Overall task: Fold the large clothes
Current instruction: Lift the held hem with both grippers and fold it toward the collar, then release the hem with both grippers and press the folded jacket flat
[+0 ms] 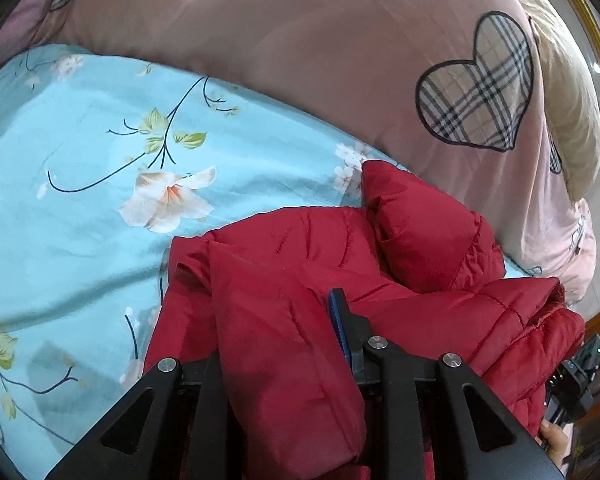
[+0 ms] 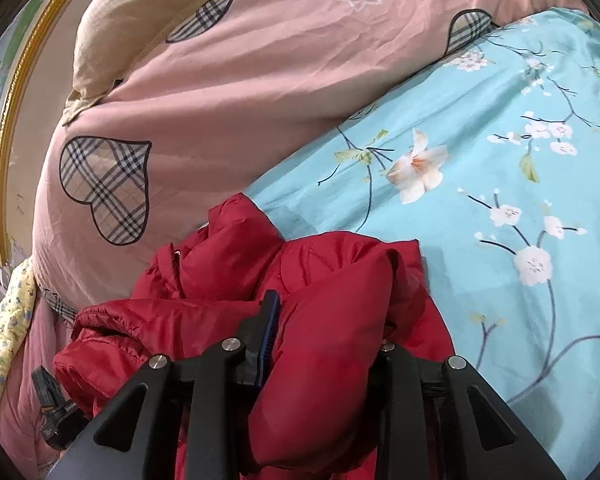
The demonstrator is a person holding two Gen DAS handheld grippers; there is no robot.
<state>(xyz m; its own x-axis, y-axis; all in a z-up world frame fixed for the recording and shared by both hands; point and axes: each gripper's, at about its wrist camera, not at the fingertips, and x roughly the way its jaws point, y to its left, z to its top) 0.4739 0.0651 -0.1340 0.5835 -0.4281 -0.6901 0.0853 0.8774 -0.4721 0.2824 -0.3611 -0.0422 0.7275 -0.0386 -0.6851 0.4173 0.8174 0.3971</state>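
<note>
A red puffer jacket (image 1: pixel 400 264) lies bunched on a light blue floral bedsheet (image 1: pixel 80 208). My left gripper (image 1: pixel 276 344) is shut on a thick fold of the jacket; its right finger (image 1: pixel 340 320) with a blue pad shows, the left one is hidden under cloth. In the right wrist view the same jacket (image 2: pixel 228 256) fills the lower middle. My right gripper (image 2: pixel 324 340) is shut on another thick fold; its left finger (image 2: pixel 266 320) with a blue pad shows, the right one is buried in fabric.
A pink quilt with plaid hearts (image 1: pixel 300 40) is piled behind the jacket, also in the right wrist view (image 2: pixel 220 80). A beige pillow (image 1: pixel 560 100) and a gold frame edge (image 2: pixel 16 92) lie beyond. The other gripper's body (image 2: pixel 54 412) shows at lower left.
</note>
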